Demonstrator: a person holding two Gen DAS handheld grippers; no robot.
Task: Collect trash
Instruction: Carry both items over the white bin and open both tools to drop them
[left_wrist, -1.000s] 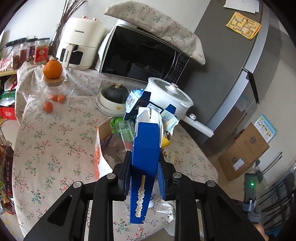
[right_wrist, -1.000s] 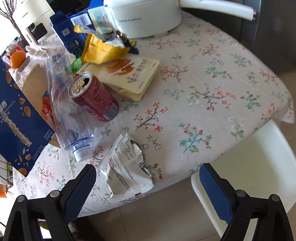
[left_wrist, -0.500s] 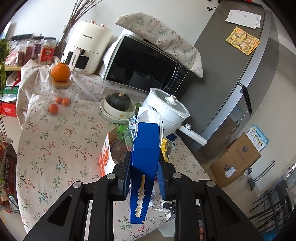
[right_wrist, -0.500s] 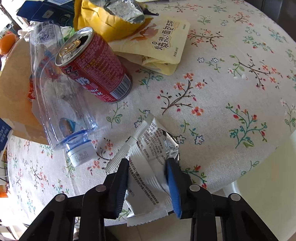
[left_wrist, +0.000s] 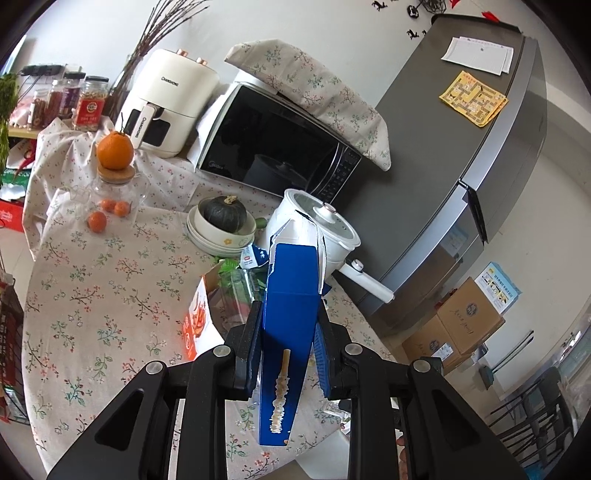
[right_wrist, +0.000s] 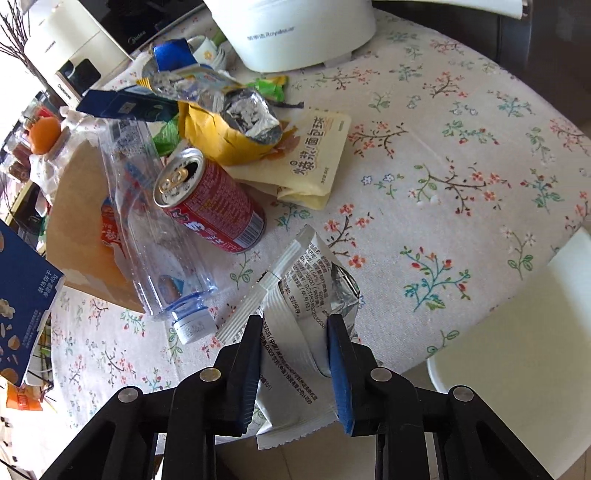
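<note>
A: Right, tool state first. Left gripper (left_wrist: 287, 343)?

B: Jaws clamped on both side faces of the blue carton (left_wrist: 290, 295). Carton upright, torn top flaps open, held above the floral tablecloth (left_wrist: 92, 280).

A: Right gripper (right_wrist: 295, 343)?

B: Closed around the white wrapper (right_wrist: 295, 354). Both pads press into the crumpled foil-lined packet; its far end sits at the table edge, whether touching the cloth I cannot tell.

A: Trash near the right gripper?

B: Clear plastic bottle (right_wrist: 147, 236) lying on its side, cap toward the camera, just left of the wrapper. Red can (right_wrist: 210, 206) on its side, leaning on the bottle. Behind the can, a torn yellow snack bag (right_wrist: 229, 129) lying over a pale yellow pouch (right_wrist: 314, 155). Brown cardboard box (right_wrist: 77, 221) left of the bottle.

A: Further out?

B: White pot (left_wrist: 317, 232) at the far table edge beside stacked bowls holding a dark squash (left_wrist: 225, 214). Microwave (left_wrist: 273, 147) and white air fryer (left_wrist: 170, 107) behind. Grey fridge (left_wrist: 461, 177) to the right.
</note>
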